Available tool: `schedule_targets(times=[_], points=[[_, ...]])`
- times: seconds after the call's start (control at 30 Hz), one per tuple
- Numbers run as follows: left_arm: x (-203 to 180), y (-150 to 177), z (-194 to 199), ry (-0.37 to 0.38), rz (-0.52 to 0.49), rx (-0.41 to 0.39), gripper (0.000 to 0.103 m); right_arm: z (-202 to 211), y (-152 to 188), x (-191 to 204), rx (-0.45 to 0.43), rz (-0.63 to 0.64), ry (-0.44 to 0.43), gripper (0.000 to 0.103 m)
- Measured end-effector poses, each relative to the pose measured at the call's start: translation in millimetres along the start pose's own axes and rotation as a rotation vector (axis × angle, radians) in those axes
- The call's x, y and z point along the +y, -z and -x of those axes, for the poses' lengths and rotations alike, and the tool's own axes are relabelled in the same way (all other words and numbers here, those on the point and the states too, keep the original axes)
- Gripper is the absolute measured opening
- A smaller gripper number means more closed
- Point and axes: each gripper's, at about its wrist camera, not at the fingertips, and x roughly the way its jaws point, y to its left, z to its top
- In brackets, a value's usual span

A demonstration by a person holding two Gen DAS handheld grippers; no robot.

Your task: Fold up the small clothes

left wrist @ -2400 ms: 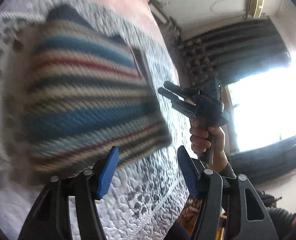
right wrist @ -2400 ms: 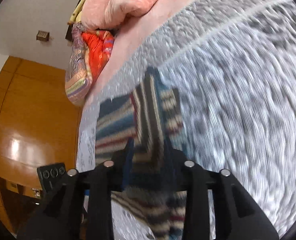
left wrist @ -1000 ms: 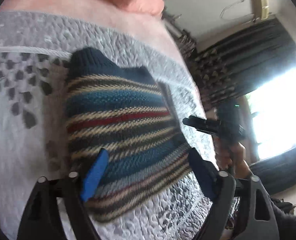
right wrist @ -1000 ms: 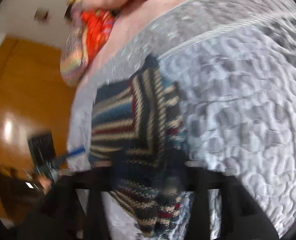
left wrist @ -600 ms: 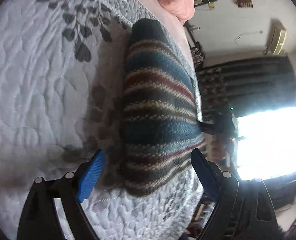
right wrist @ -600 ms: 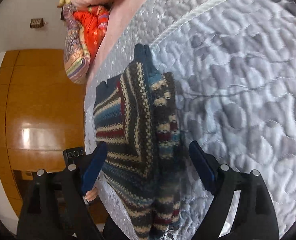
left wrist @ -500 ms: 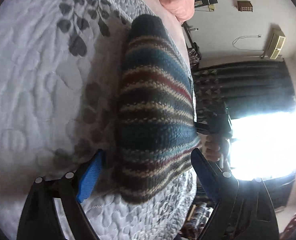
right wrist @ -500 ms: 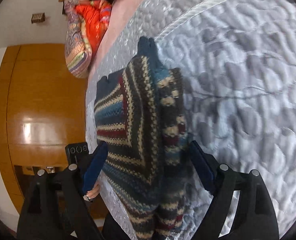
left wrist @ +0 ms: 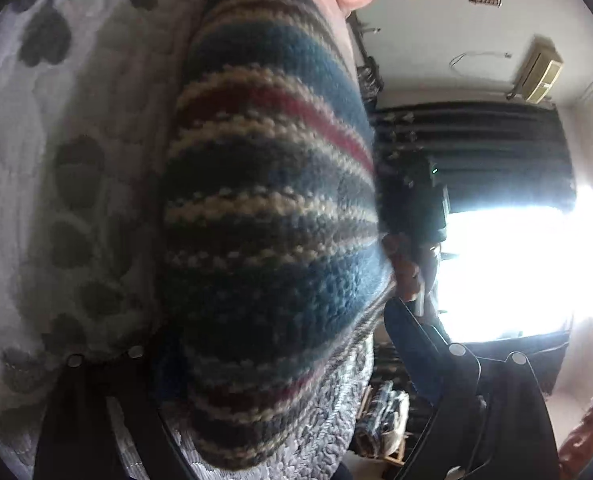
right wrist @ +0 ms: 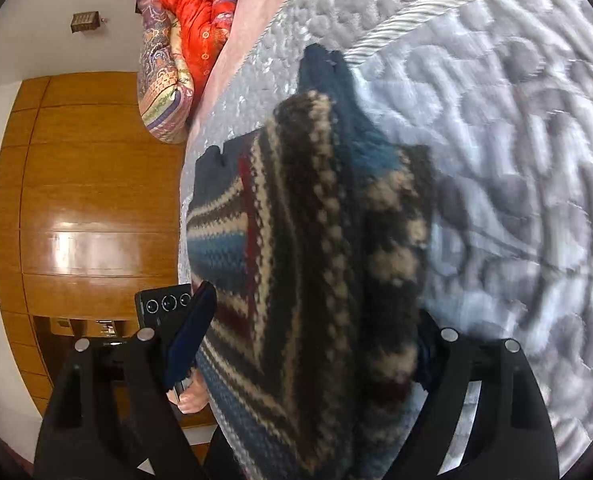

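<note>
Both of my hand-held grippers stand spread wide, one at each end of the striped knit sweater [left wrist: 272,216], which lies folded into a thick bundle on the quilted bedspread [right wrist: 516,184]. My left hand-held gripper [left wrist: 280,344] straddles the near edge of the bundle, its fingers to either side and nothing pinched. My right hand-held gripper [right wrist: 312,340] does likewise from the opposite end, one blue pad [right wrist: 190,334] clear of the wool on its left.

I judge the sweater soft, bulky and light: coarse wool that will sag and spring open wherever it is not held, yet rough enough not to slip between pads. The best hold, to my mind, is on a folded edge, biting through all layers together, not a single loose layer.

Much is hard to read. The left view is blurred and the bundle fills it, hiding my left pad behind the wool. In the right view the far pad is mostly covered by the knit. I cannot tell how many layers lie underneath, nor where the sleeves are tucked.
</note>
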Motion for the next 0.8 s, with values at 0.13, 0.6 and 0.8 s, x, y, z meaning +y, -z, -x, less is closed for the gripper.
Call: schedule_targets(times=[0.13, 0.6, 0.8], points=[[-8, 2, -2, -0.072, 0.005, 0.003, 0.081, -8, -2, 1, -0.009, -0.003, 0.014, 0.060], [-27, 5, 9, -0.182, -0.016, 0.015, 0.040, 6, 17, 37, -0.104, 0.051, 0.045, 0.043], [-57, 23, 28, -0.194, -0.072, 0.021, 0.038, 16, 39, 70, -0.125, 0.082, 0.032, 0.042]])
